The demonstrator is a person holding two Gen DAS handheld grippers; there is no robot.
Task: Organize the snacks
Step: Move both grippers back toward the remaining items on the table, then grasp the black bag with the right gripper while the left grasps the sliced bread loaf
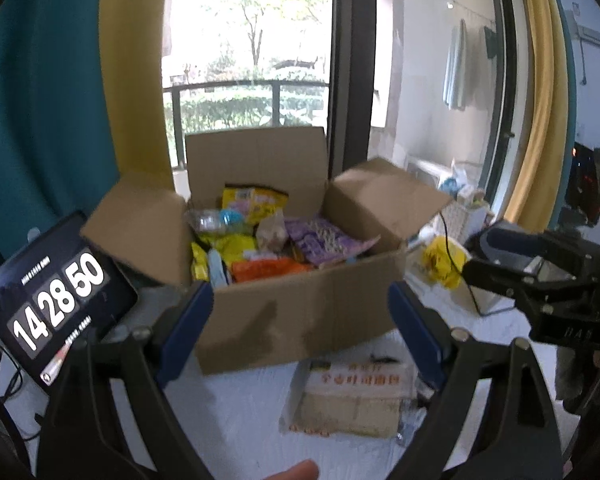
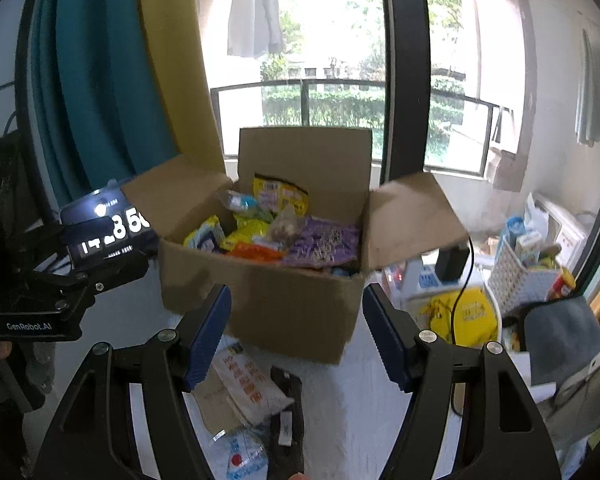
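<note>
White surface is carrying an open snack-filled cardboard box; left gripper and right gripper are hovering open and empty. Raised flaps risk snagging reaching fingers.

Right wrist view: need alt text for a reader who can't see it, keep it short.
An open cardboard box full of snack packets, including a purple packet and an orange packet, sits on a white table before a balcony window. The right gripper is open and empty in front of it, above a white packet; the left gripper shows at left.
</note>
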